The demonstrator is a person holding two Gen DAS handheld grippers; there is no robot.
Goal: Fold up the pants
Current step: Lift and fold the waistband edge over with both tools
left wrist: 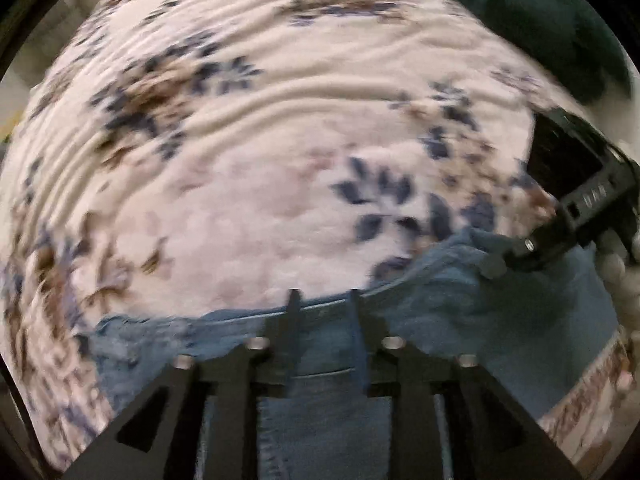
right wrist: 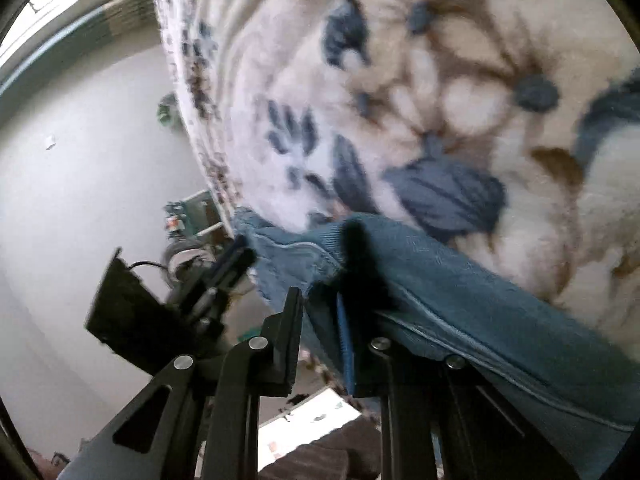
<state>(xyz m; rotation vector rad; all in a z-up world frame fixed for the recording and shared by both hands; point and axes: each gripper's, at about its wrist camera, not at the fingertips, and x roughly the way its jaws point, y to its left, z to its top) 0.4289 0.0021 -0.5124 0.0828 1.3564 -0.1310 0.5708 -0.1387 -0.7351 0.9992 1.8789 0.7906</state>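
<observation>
Item: blue denim jeans (left wrist: 440, 300), lying on a bed under a white floral blanket (left wrist: 260, 160) printed with navy and brown blossoms; the garment occupies the near edge of the bed, its hem or waist edge running across the lower part of the left wrist view, with stitched seams visible below. Left tool (left wrist: 324, 320): pointed steeply down over the denim, fingers a narrow gap apart, nothing visibly pinched between them; read as released and not gripping, though motion blur softens the detail. Right tool (right wrist: 320, 320): angled low along the bed edge, fingers drawn close with a fold of the denim edge (right wrist: 320, 264) bunched between them; read as closed on the jeans, the cloth rising over the far finger. In the left wrist view the right tool's black body (left wrist: 576, 208) sits at the garment's right end, touching the fabric. Surroundings: pale floor (right wrist: 80, 160) beside the bed, a few small objects too blurred to name. Step in hand, as judged: one end of the jeans has been taken up by the right tool while the left stands free, so a fold is being set up, not yet completed. Next move calls for: the left tool to take a matching grip on the same edge, then both to carry it evenly across, keeping the cloth taut so it lands flat.
</observation>
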